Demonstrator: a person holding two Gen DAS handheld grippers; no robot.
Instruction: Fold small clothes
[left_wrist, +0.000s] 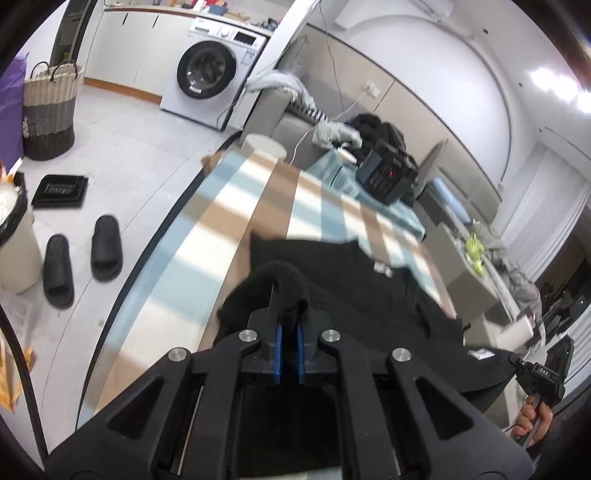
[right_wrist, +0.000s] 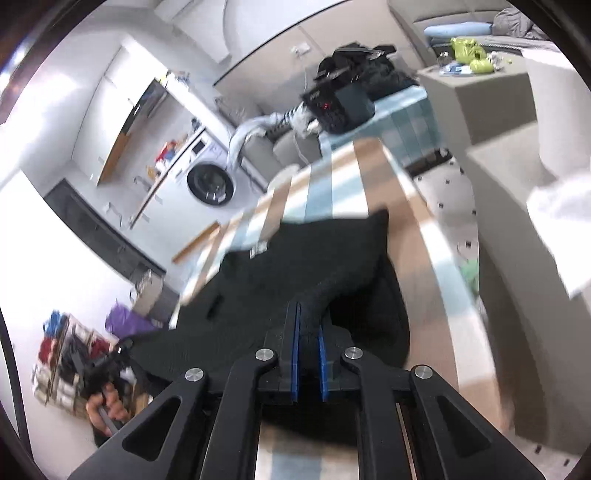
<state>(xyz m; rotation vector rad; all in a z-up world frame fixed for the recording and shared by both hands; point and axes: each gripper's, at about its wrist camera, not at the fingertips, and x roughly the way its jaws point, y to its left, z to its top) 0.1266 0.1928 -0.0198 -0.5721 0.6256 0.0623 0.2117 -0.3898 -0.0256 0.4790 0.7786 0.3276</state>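
Note:
A small black garment (left_wrist: 354, 273) lies across a table covered by a blue, white and brown striped cloth (left_wrist: 207, 229). My left gripper (left_wrist: 286, 306) is shut on a bunched near edge of the garment, lifted off the cloth. In the right wrist view the same black garment (right_wrist: 295, 273) spreads ahead, and my right gripper (right_wrist: 306, 321) is shut on a raised ridge of its near edge. A white label (left_wrist: 382, 267) shows on the garment. The other hand-held gripper (left_wrist: 543, 373) shows at the right edge of the left wrist view, with a hand on its handle.
A black box with a red light (left_wrist: 388, 173) and dark bags stand at the table's far end. A washing machine (left_wrist: 210, 70), a woven basket (left_wrist: 50, 107) and black slippers (left_wrist: 83, 258) are on the floor to the left. Grey cabinets (right_wrist: 480, 88) stand to the right.

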